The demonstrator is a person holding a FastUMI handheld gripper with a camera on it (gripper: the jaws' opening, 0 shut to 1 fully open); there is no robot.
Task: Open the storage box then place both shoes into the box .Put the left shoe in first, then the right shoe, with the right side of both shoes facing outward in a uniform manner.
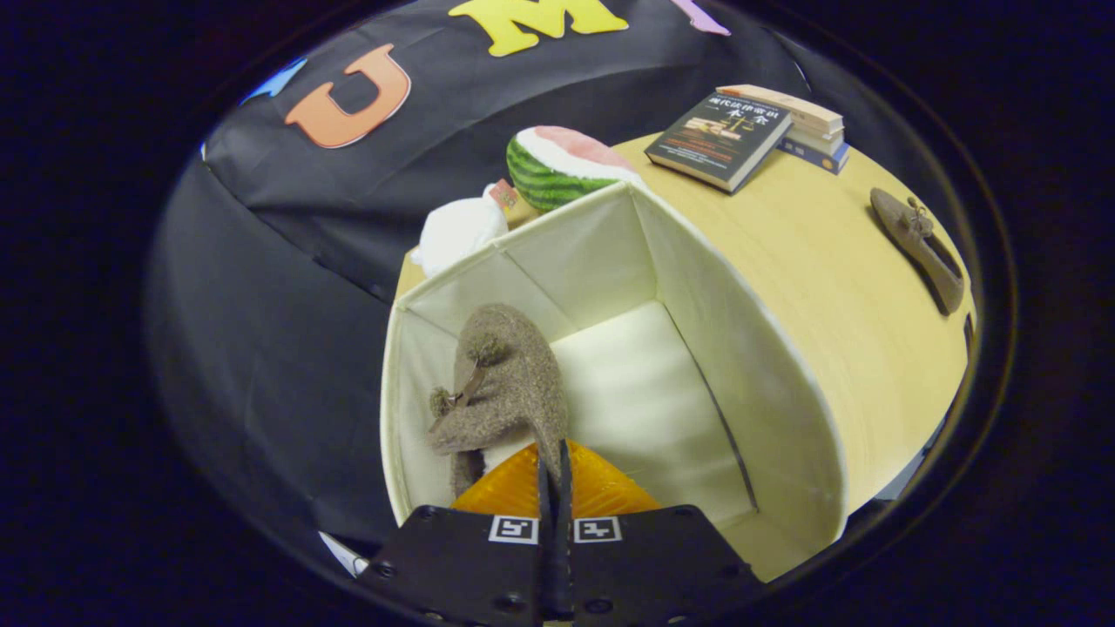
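Observation:
A cream fabric storage box (pixel 749 348) stands open on the wooden table, its inside bare on the right half. A brown fuzzy shoe (pixel 505 383) with a small tassel bow hangs toe-up inside the box against its left wall. My gripper (pixel 555 466) is shut on the shoe's rim, with both fingers pressed on the edge of its opening. A second brown shoe (pixel 922 244) lies on the table far to the right, beyond the box.
Behind the box lie a watermelon-slice toy (pixel 557 165) and a white plush thing (pixel 459 228). A stack of books (pixel 749 131) rests at the table's far side. The table edge (pixel 923 435) curves close to the box's right wall.

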